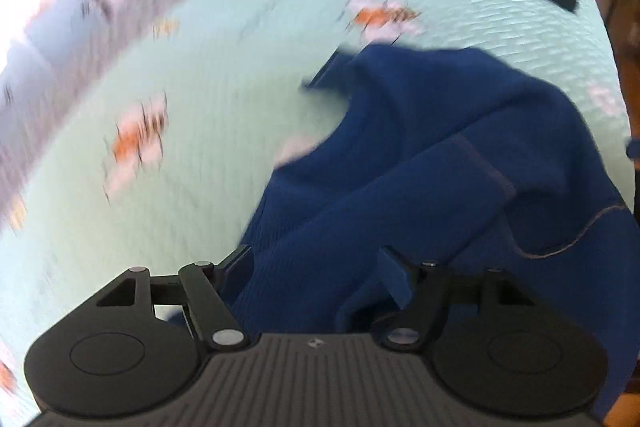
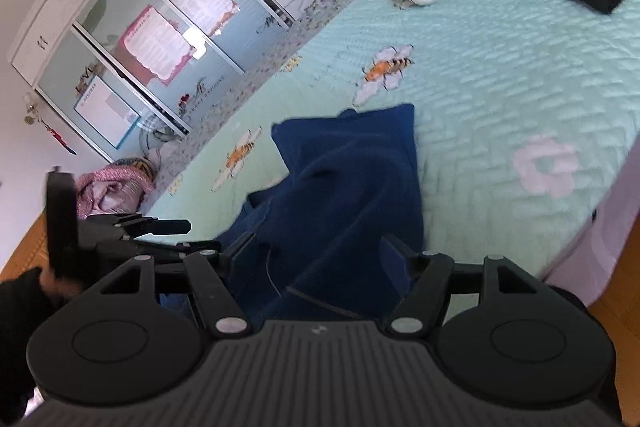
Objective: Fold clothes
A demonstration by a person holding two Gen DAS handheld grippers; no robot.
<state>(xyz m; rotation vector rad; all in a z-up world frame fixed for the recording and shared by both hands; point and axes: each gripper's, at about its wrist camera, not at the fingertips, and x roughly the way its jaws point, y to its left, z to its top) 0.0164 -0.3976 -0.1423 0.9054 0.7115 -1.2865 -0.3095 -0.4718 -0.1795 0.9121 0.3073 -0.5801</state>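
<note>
Both our left claw (image 1: pixel 316 275) and right claw (image 2: pixel 320 263) stand open over the crumpled navy garment (image 2: pixel 352 187); we should pinch one hem each and spread it flat on the bed (image 2: pixel 500 75).

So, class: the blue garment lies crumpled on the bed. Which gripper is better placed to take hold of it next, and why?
Probably the left gripper: the blue garment bunches between its open jaws. The right gripper is open over it too, so it is close.
</note>
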